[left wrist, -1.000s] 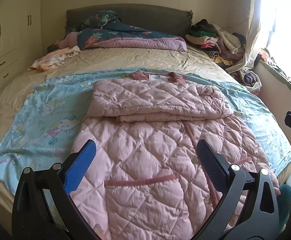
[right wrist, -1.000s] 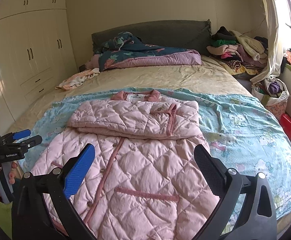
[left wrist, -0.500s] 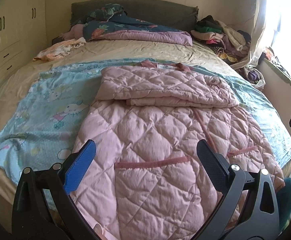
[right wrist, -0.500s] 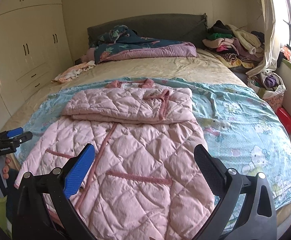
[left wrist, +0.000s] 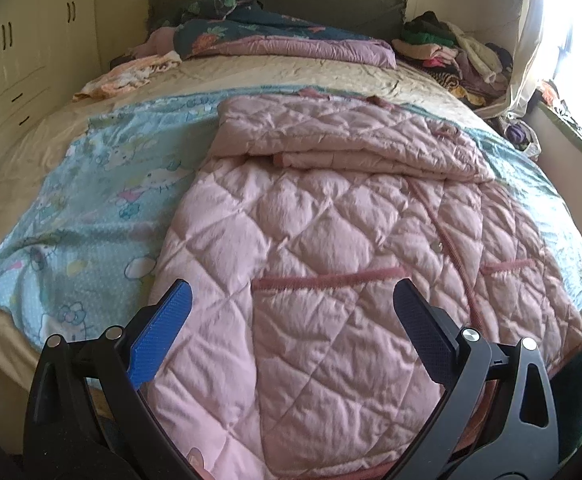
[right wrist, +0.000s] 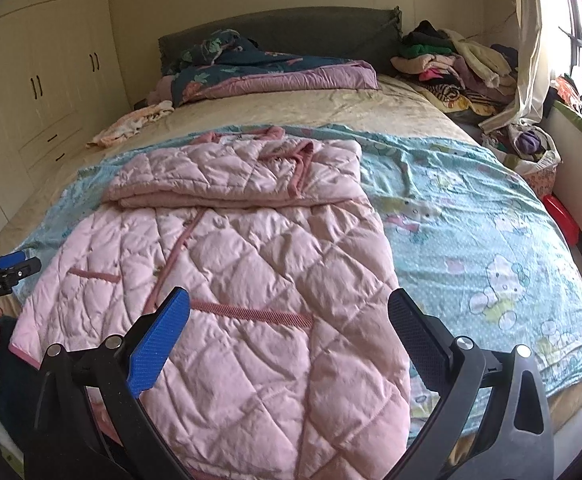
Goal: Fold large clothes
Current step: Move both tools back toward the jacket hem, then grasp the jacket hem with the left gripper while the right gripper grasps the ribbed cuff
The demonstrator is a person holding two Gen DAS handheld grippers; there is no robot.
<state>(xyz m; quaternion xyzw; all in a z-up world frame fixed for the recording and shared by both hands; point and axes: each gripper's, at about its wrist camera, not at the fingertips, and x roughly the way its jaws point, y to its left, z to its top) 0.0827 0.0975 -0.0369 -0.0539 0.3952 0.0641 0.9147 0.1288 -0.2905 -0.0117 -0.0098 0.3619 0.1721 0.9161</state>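
Left gripper [left wrist: 291, 304]: I see it spread wide, empty, over the coat's hem.
Right gripper [right wrist: 289, 312]: also wide, holding nothing.
Coat [right wrist: 227, 280]: pink, quilted, flat on my blue sheet [right wrist: 471, 216], sleeves folded across the chest.
Bed [right wrist: 311, 110]: beneath.

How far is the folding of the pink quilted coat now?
Done: sleeves lie folded across the pink quilted coat's chest. In hand: nothing; the left gripper and right gripper are open above the hem. Left: folding the flat lower half up.
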